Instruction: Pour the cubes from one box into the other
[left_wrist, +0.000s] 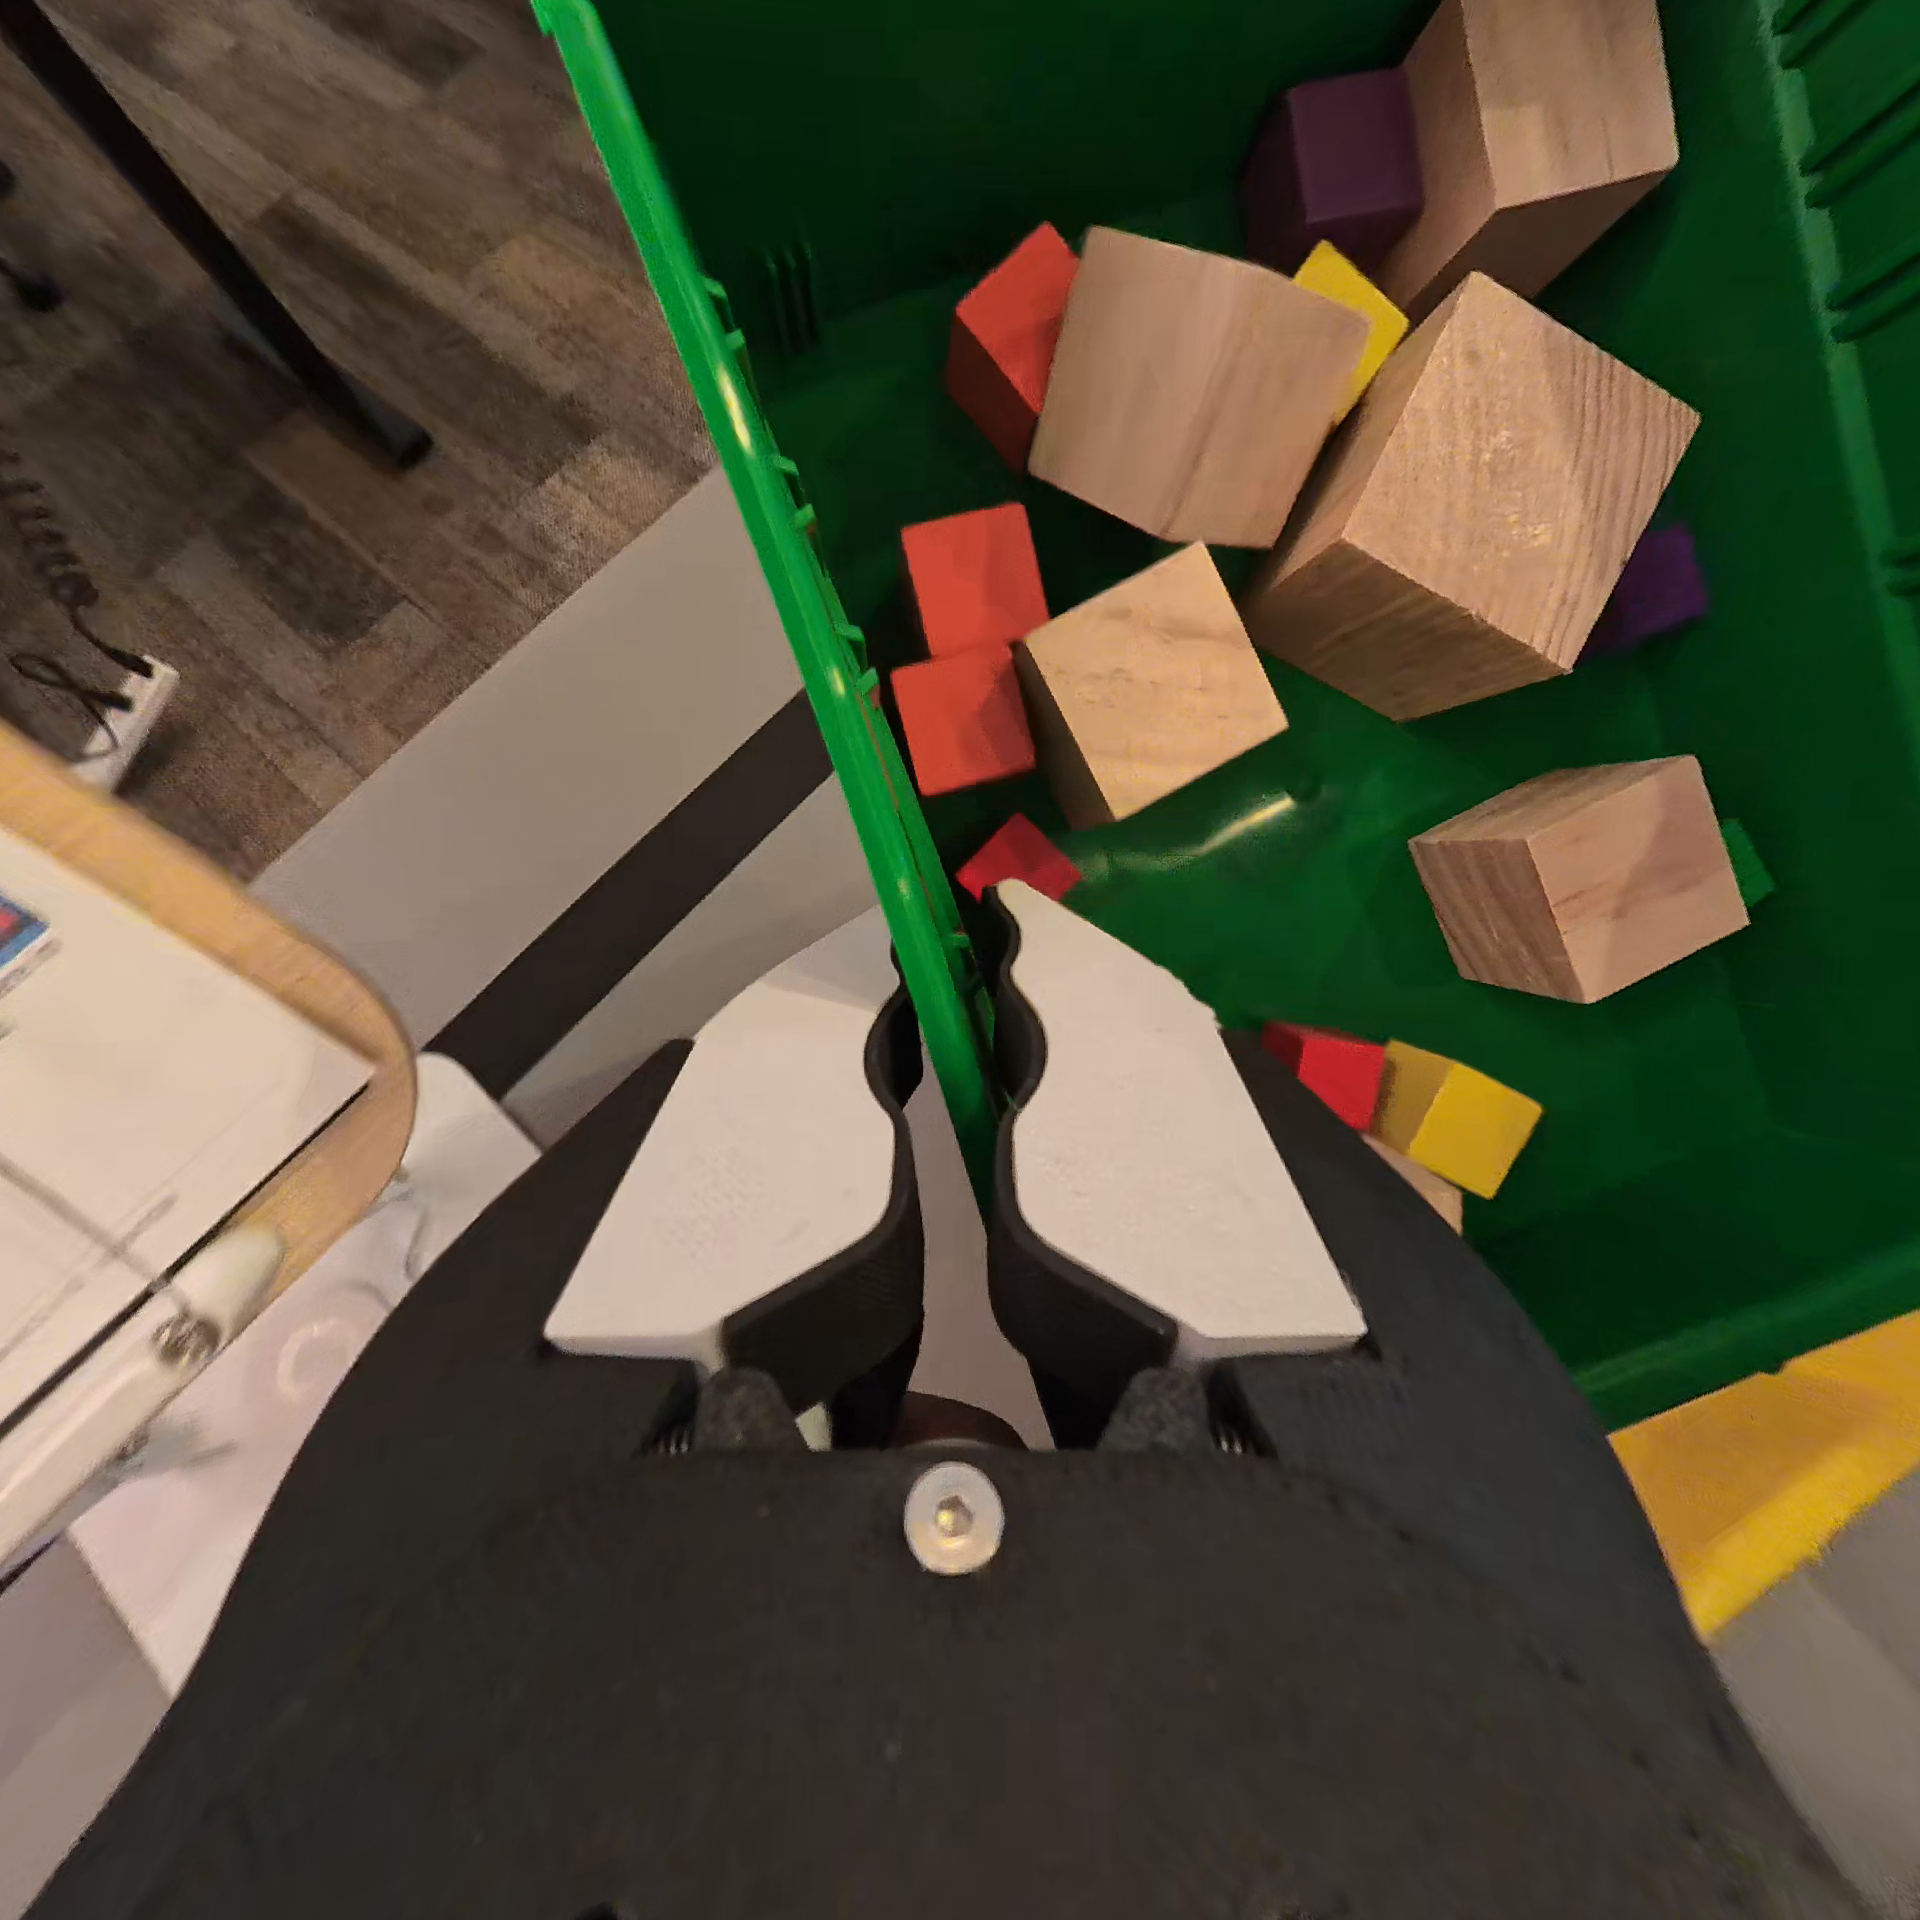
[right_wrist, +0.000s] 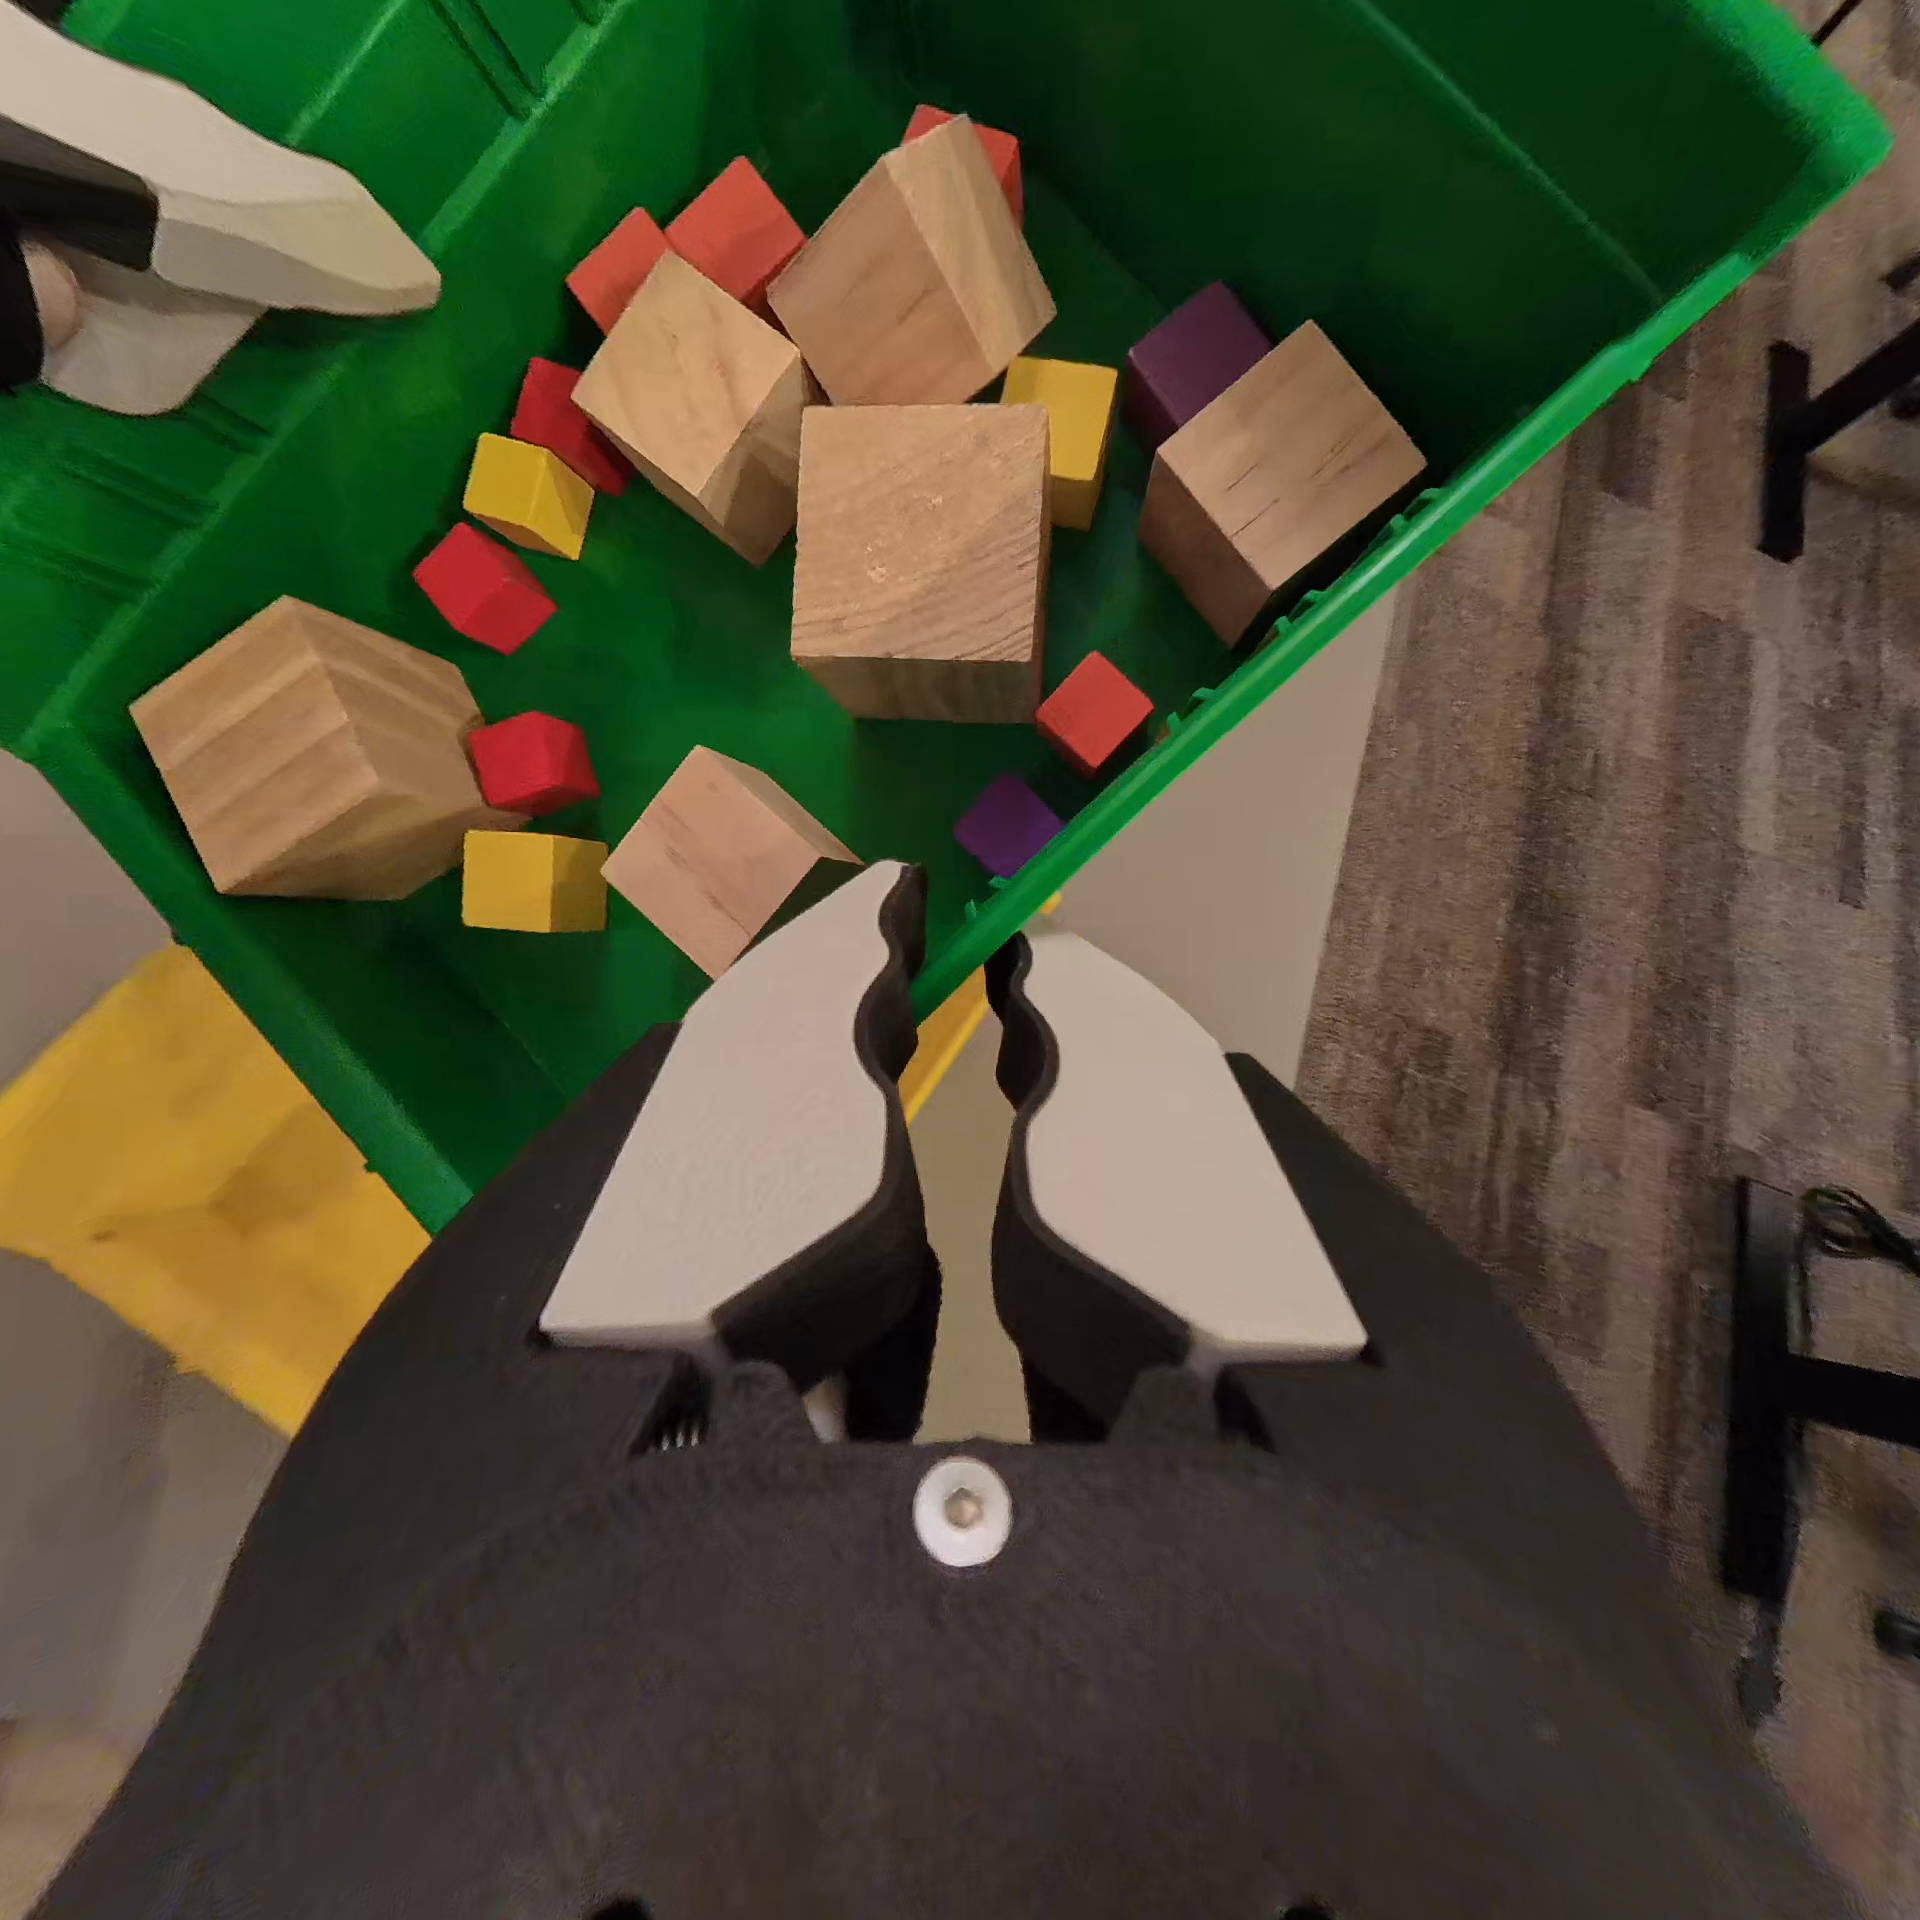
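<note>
Grey wood-look flooring lies beneath a pale table. Left gripper pinches the green box by one side wall; right gripper is closed on the opposite rim. Cubes, wooden and coloured, crowd the box from twelve to nine o'clock. Yellow box sits below at seven o'clock. Both sides should tip evenly, slowly, lip kept over yellow

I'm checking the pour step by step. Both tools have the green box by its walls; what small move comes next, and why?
Probably tip the green box further toward the yellow box beneath its low end. The left tool and right tool each clamp a wall, and the cubes still lie inside.
</note>
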